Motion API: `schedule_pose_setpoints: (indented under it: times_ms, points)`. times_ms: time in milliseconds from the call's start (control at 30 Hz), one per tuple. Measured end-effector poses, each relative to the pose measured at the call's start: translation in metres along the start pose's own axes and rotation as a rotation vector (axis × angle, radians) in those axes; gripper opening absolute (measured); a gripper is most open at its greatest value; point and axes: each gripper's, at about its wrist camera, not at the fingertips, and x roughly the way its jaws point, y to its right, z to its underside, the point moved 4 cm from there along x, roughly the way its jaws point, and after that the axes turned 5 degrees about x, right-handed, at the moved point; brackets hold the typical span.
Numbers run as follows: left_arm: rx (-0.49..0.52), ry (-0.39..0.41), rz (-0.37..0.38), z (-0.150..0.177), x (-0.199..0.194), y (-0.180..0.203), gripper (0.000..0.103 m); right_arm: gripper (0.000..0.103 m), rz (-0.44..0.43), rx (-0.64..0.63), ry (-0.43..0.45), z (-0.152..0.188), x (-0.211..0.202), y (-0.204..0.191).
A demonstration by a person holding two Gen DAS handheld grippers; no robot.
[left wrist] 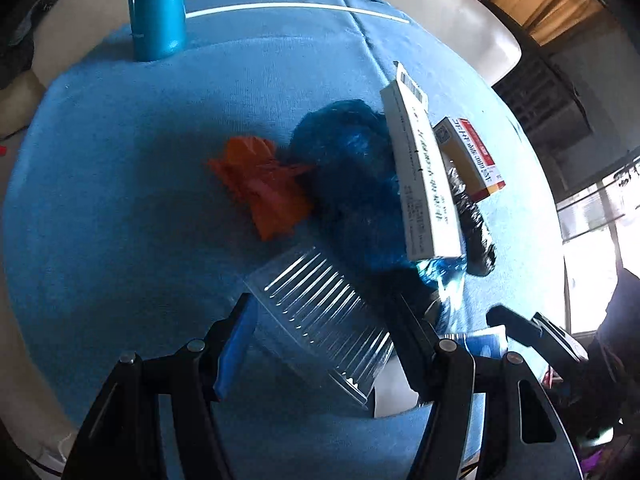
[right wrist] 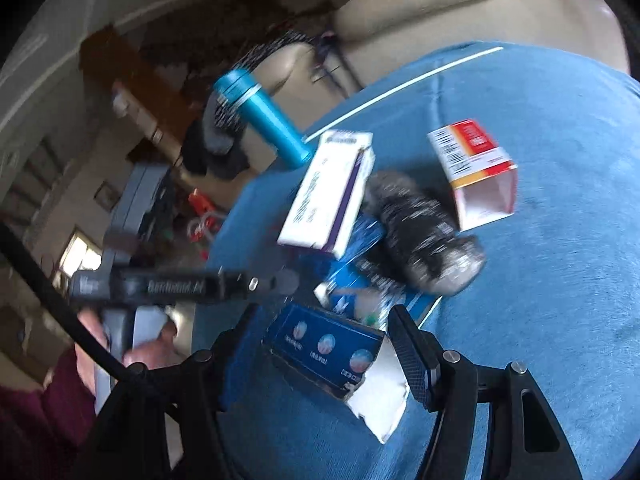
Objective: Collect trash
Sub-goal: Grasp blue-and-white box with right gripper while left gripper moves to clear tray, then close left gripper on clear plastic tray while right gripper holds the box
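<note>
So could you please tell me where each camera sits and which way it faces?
Left wrist: on the left gripper, looking steeply down at the blue cloth; its fingers flank a clear cup; the right gripper shows at the right edge.
Right wrist: on the right gripper, looking across the cloth; its fingers flank a blue box; a hand on the left gripper shows.
Shared: teal bottle, white box, red box.

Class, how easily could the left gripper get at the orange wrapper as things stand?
Probably not yet: the left gripper has a clear plastic cup between its fingers, so it must drop that first. The orange wrapper itself lies uncovered.
</note>
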Motion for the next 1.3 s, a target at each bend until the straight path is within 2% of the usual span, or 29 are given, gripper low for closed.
schedule_pose_setpoints:
  times_ms: [133, 200, 267, 367, 533, 567, 633, 667, 833, 1033, 1133, 1300]
  points:
    - [0.048, -0.059, 0.017, 0.005, -0.006, -0.015, 0.067, 0.068, 0.000, -0.064, -0.061, 0.015, 0.007, -0.018]
    - [0.066, -0.062, 0.056, 0.007, -0.013, -0.021, 0.072, 0.068, -0.003, -0.093, -0.090, 0.025, 0.009, -0.028]
    - [0.100, -0.068, 0.070, 0.011, -0.027, -0.028, 0.072, 0.068, -0.007, -0.116, -0.115, 0.034, 0.011, -0.038]
    - [0.170, -0.070, 0.032, 0.017, -0.043, -0.037, 0.072, 0.068, 0.012, -0.170, -0.131, 0.043, 0.015, -0.052]
    - [0.211, -0.078, -0.031, 0.039, -0.054, -0.057, 0.072, 0.067, 0.128, -0.248, -0.129, 0.048, 0.033, -0.068]
    - [0.207, -0.079, -0.030, 0.046, -0.057, -0.064, 0.072, 0.065, 0.143, -0.256, -0.129, 0.049, 0.037, -0.070]
    - [0.189, -0.079, -0.027, 0.053, -0.059, -0.069, 0.072, 0.047, 0.162, -0.270, -0.142, 0.051, 0.048, -0.071]
    - [0.177, -0.074, -0.023, 0.055, -0.060, -0.072, 0.072, 0.041, 0.174, -0.273, -0.138, 0.052, 0.050, -0.070]
    - [0.111, -0.041, 0.000, 0.055, -0.070, -0.078, 0.072, 0.039, 0.249, -0.308, -0.037, 0.055, 0.041, -0.080]
    - [0.075, 0.023, -0.048, 0.031, -0.068, -0.056, 0.072, 0.039, 0.298, -0.230, 0.058, 0.062, 0.006, -0.067]
    - [0.057, 0.027, -0.098, 0.024, -0.058, -0.049, 0.072, 0.039, 0.317, -0.190, 0.095, 0.066, -0.013, -0.062]
    - [0.020, 0.022, -0.223, 0.022, -0.037, -0.049, 0.072, 0.039, 0.341, -0.113, 0.168, 0.075, -0.050, -0.046]
